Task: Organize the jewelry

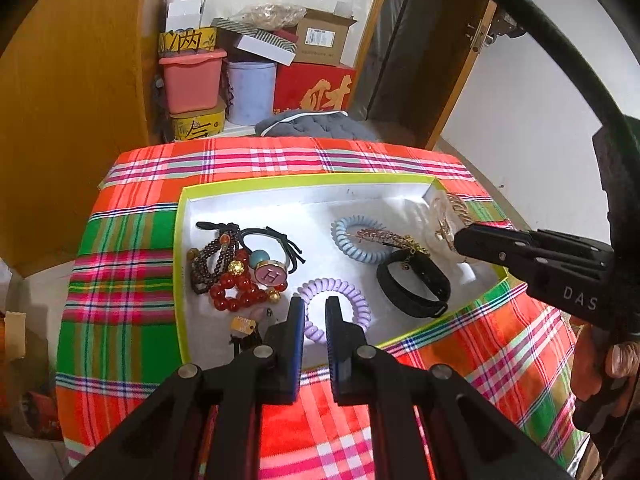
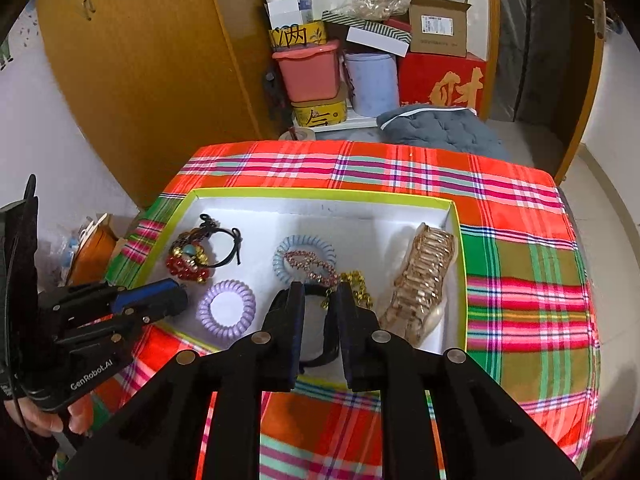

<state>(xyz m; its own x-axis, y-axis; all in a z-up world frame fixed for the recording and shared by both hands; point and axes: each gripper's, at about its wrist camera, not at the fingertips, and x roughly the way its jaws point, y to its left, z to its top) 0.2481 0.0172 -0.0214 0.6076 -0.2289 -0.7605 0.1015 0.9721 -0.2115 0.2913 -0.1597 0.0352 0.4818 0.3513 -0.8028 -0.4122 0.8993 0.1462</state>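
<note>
A white tray with a lime rim [image 1: 178, 260] [image 2: 320, 193] lies on the plaid cloth. It holds red and brown bead bracelets [image 1: 232, 280], a black tie with a pink H charm [image 1: 273, 274], a blue coil tie [image 1: 352, 240] under a pink rhinestone clip, a purple coil tie [image 1: 344, 300] [image 2: 228, 308], a black band [image 1: 412, 288] with a gold chain, and a clear amber hair claw [image 2: 424, 280]. My left gripper [image 1: 314, 306] hovers over the purple coil, jaws slightly apart and gripping nothing. My right gripper [image 2: 320, 290] stands open above the black band, beside the claw.
The plaid-covered table [image 2: 520, 280] drops off on every side. Behind it are stacked boxes, a pink bin [image 1: 192, 80], a red carton [image 2: 444, 80] and a grey cushion [image 2: 440, 128]. A wooden cabinet [image 1: 72, 100] stands at the left. A person's hand [image 2: 52, 416] holds the left gripper.
</note>
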